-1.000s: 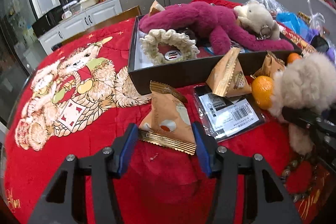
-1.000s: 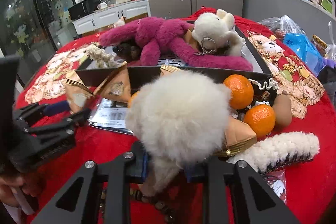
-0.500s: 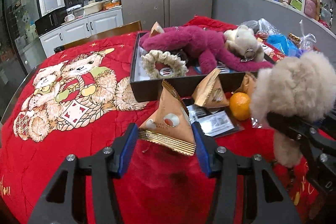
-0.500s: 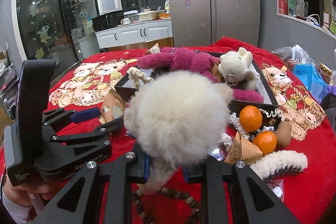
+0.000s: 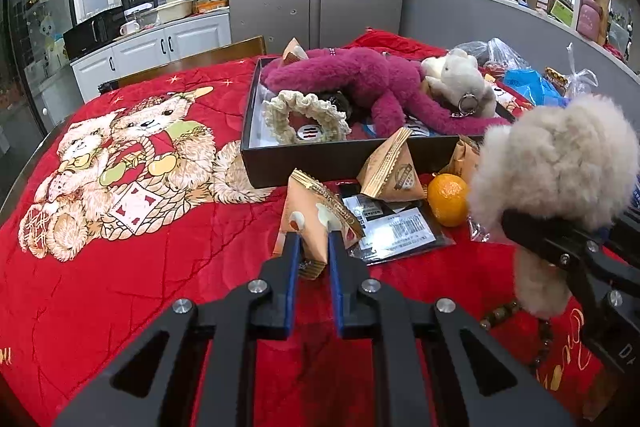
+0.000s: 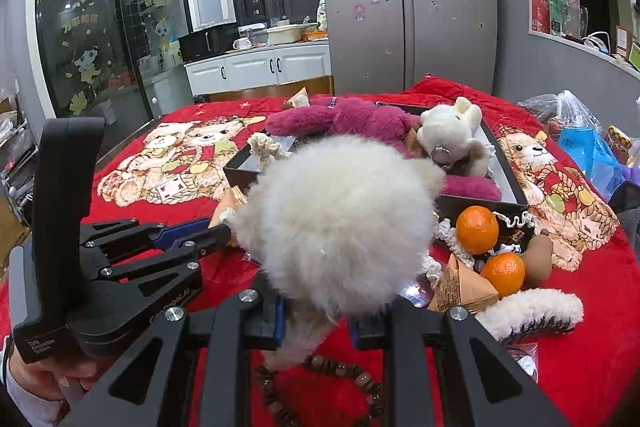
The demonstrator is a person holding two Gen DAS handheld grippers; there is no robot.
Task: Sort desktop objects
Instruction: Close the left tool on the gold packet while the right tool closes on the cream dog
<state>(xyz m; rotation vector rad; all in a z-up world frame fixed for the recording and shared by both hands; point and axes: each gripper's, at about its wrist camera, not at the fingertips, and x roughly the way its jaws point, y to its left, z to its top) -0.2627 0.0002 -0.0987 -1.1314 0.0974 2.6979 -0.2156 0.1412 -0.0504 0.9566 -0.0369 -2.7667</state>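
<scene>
My left gripper [image 5: 313, 247] pinches a tan triangular snack packet [image 5: 316, 211]. Its jaws are still closing, and the blue pads press on the packet's lower edge above the red cloth. The right gripper [image 6: 318, 323] is shut on the stem of a fluffy cream pom-pom toy [image 6: 340, 223], which fills the middle of the right wrist view. The same toy [image 5: 556, 163] appears at the right of the left wrist view. Behind them, a black box [image 5: 256, 163] holds a magenta plush [image 5: 360, 79], a white plush bear [image 5: 460, 79] and a cream scrunchie [image 5: 304, 107].
In front of the box lie another tan packet [image 5: 394, 171], an orange [image 5: 448, 199] and a barcode-labelled bag [image 5: 396, 227]. Two oranges [image 6: 478, 229], a fluffy hair clip [image 6: 536, 311] and a bead bracelet [image 6: 320, 375] lie at the right. Plastic bags [image 5: 528, 83] sit at the far right.
The left jaws, wide apart around the snack packet before, have shut on it. Both grippers rose, and the pom-pom toy came up off the cloth.
</scene>
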